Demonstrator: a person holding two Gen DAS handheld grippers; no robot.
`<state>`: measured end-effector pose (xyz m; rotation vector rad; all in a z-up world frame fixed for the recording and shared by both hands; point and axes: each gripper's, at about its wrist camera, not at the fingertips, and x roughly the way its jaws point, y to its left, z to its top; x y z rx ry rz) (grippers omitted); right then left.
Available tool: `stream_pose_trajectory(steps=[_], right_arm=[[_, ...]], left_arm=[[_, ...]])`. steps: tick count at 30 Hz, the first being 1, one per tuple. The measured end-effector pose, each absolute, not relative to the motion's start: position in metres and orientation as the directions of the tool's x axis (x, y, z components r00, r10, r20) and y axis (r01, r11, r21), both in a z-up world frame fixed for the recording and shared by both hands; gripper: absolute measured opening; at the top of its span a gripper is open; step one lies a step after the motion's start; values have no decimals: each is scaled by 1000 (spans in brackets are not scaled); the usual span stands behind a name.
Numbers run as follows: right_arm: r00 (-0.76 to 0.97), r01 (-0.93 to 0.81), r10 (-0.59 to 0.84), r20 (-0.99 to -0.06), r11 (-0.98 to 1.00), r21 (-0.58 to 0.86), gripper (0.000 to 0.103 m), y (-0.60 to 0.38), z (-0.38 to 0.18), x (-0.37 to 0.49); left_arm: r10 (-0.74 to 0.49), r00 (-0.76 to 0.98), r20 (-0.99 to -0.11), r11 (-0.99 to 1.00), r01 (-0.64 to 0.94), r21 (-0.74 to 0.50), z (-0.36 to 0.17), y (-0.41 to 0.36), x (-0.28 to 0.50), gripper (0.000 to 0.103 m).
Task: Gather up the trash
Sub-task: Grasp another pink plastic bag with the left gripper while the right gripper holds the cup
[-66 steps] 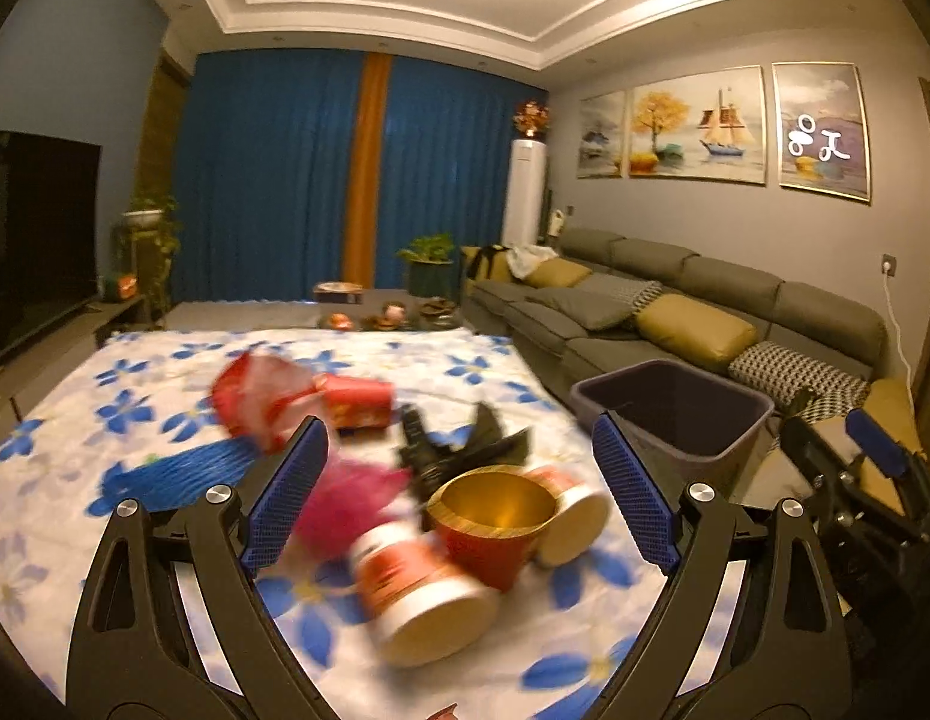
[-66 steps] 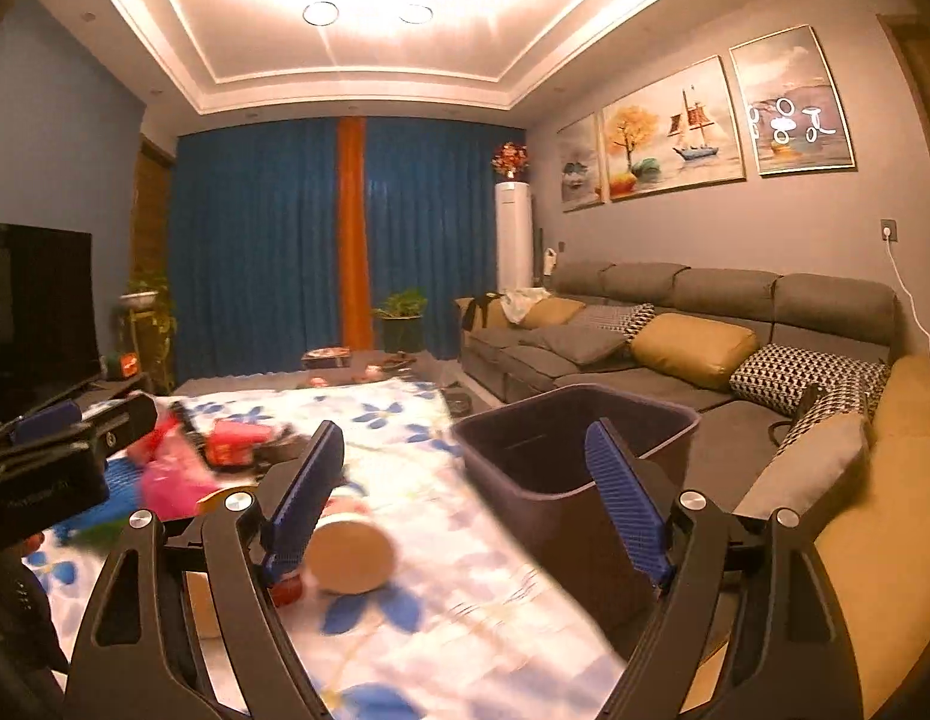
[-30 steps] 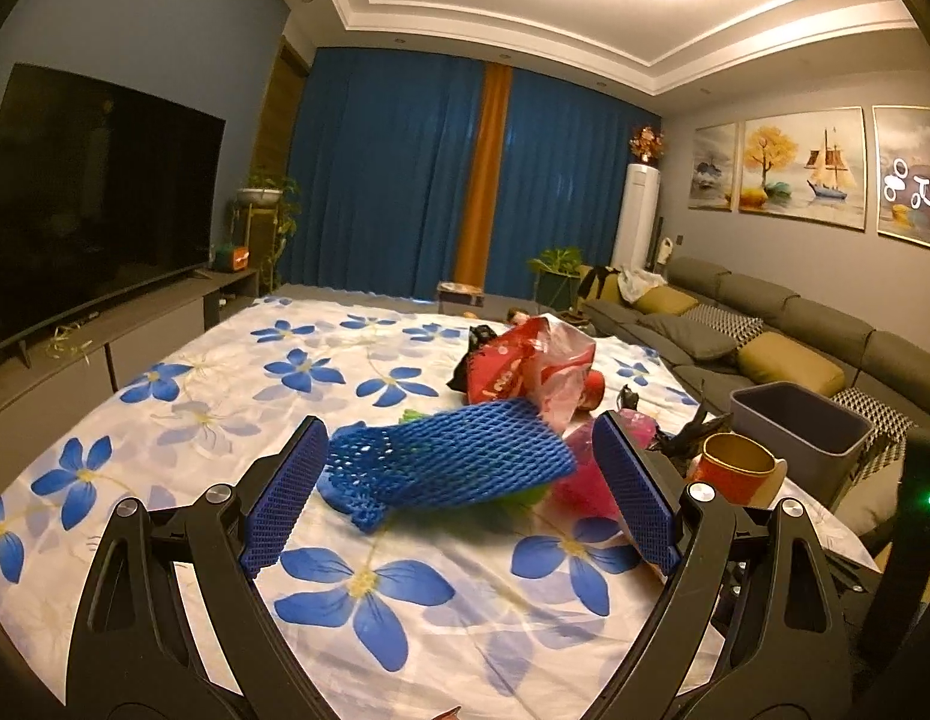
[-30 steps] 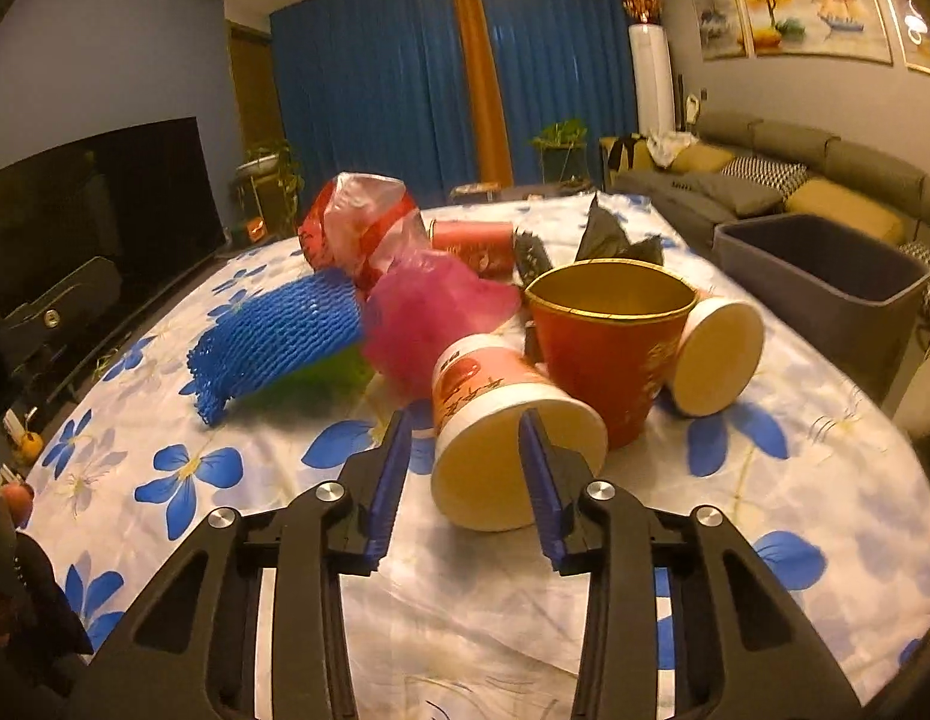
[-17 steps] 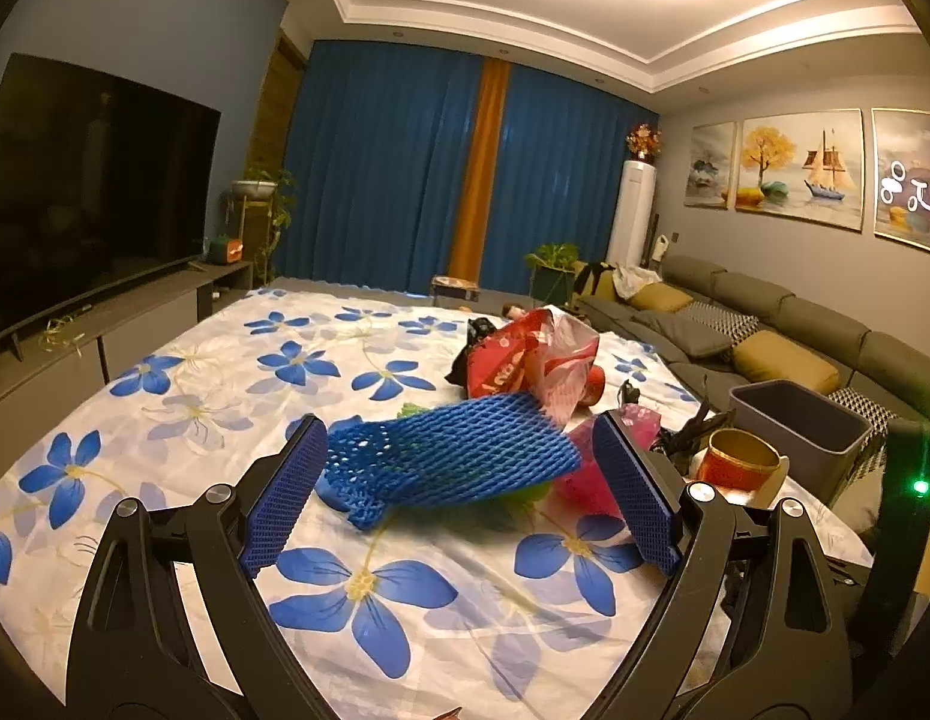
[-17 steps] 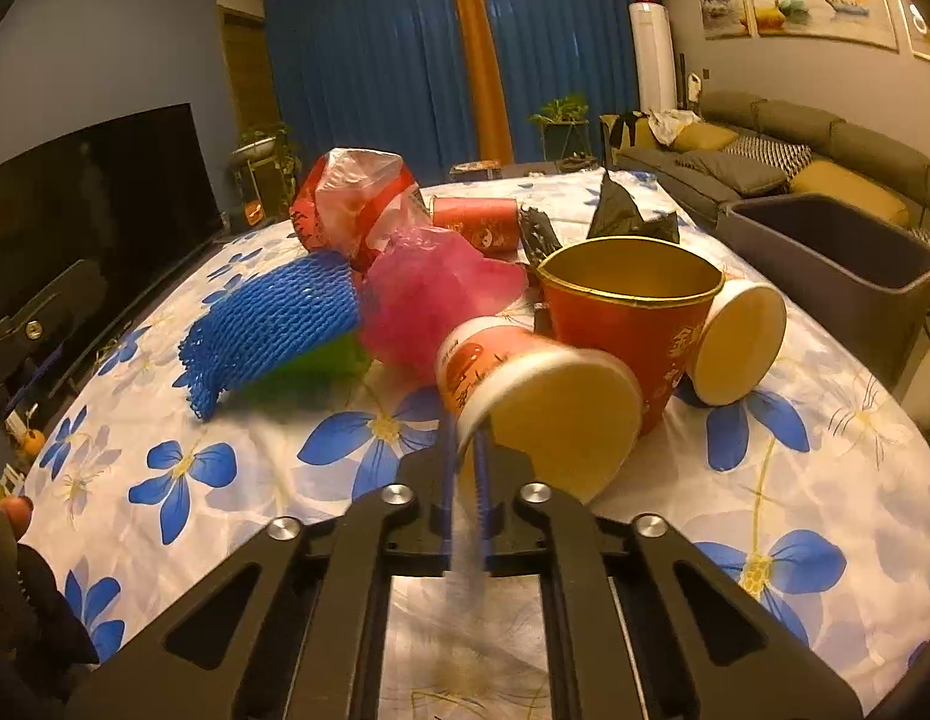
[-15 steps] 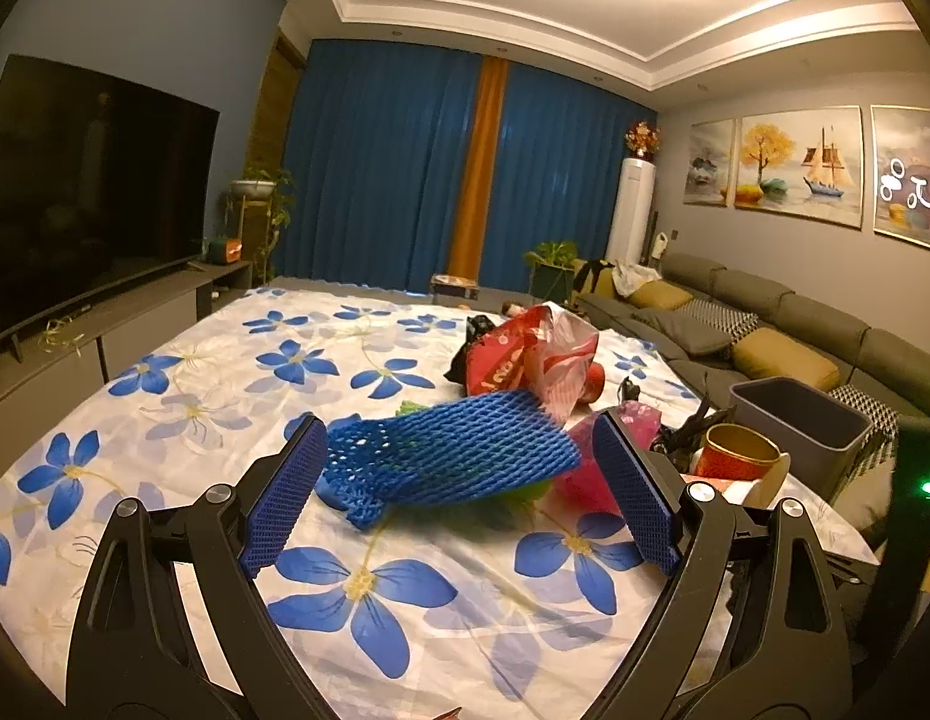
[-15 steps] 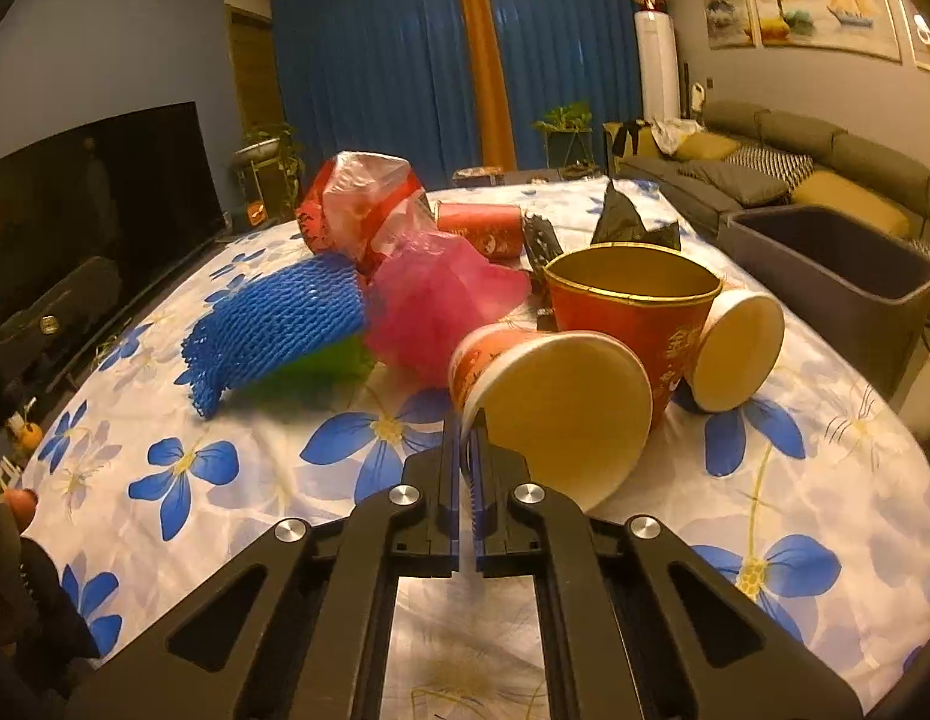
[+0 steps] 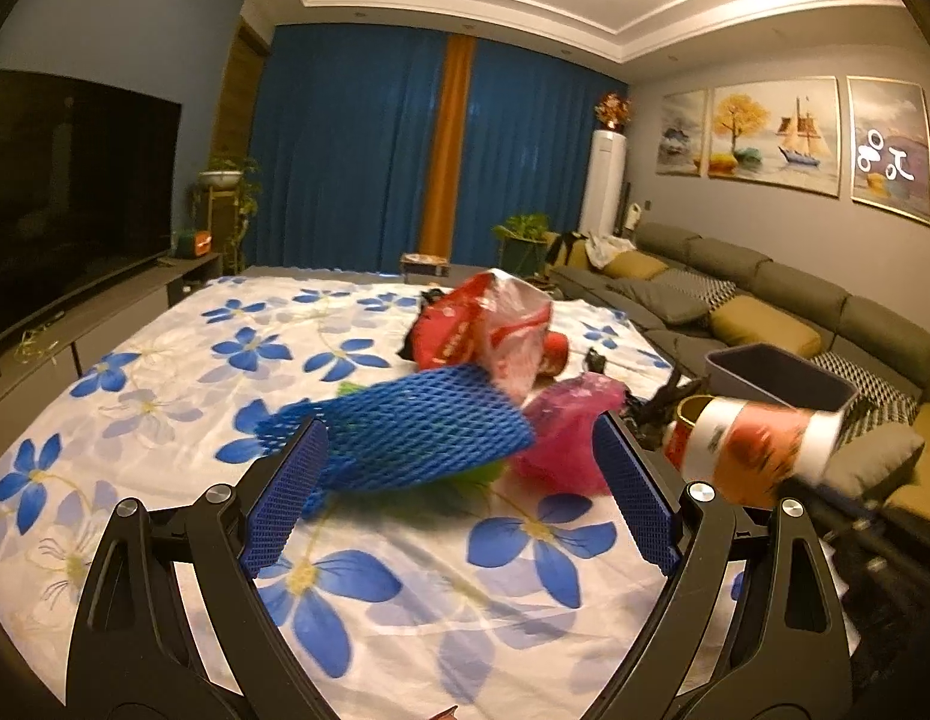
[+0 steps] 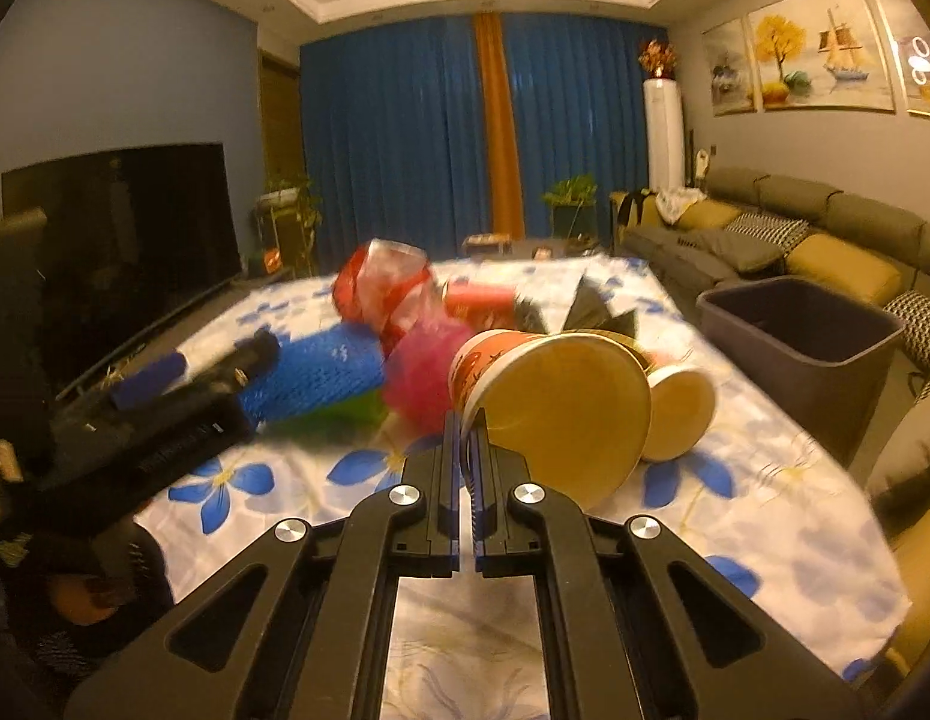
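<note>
A: Where is the right gripper (image 10: 465, 450)?

B: Low centre of its own view, pointing out over the table (image 10: 765, 510). Its fingers are pressed almost together on the rim of a cup (image 10: 555, 402), which hangs tilted just above the cloth with its wide cream mouth turned toward the camera.

A: How does the cup look?

B: Red-orange wall with pale print and a white band near the rim. In the left view the same cup (image 9: 759, 450) sits at right centre, lying sideways in the air and blurred, so I would not swear to the pattern.

A: And the left gripper (image 9: 459, 498)?

B: At the bottom of its frame, level, fingers spread wide and holding nothing. Between its blue pads, farther off, lies a blue net (image 9: 417, 432), with a pink bag (image 9: 567, 426) to its right and a red-and-clear bag (image 9: 489, 330) above both.

A: Anything else near the held cup?

B: A second cup (image 10: 681, 414) lies on its side just right of it, mouth facing the camera. The bin (image 10: 801, 330), dark grey, stands at the table's right edge, right of centre in the frame, with the sofa (image 10: 825, 240) behind it.
</note>
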<state>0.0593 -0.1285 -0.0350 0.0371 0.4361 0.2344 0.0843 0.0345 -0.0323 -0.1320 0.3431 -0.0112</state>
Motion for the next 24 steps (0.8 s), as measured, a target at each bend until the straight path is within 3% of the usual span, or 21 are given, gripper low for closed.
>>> stream_pose_trajectory(steps=[7, 13, 17, 24], right_arm=[[924, -144, 161, -346, 987, 74, 4, -158, -20, 56], [932, -102, 130, -340, 990, 98, 4, -182, -21, 65], [934, -88, 118, -337, 991, 103, 4, -193, -21, 70], [933, -73, 107, -345, 991, 109, 4, -201, -26, 80]], left_arm=[[-75, 935, -348, 994, 40, -105, -30, 6, 113, 88], [-117, 912, -393, 991, 79, -111, -34, -16, 157, 86], [-131, 887, -443, 991, 105, -83, -43, -28, 183, 75], [-176, 840, -514, 984, 141, -106, -57, -32, 206, 42]])
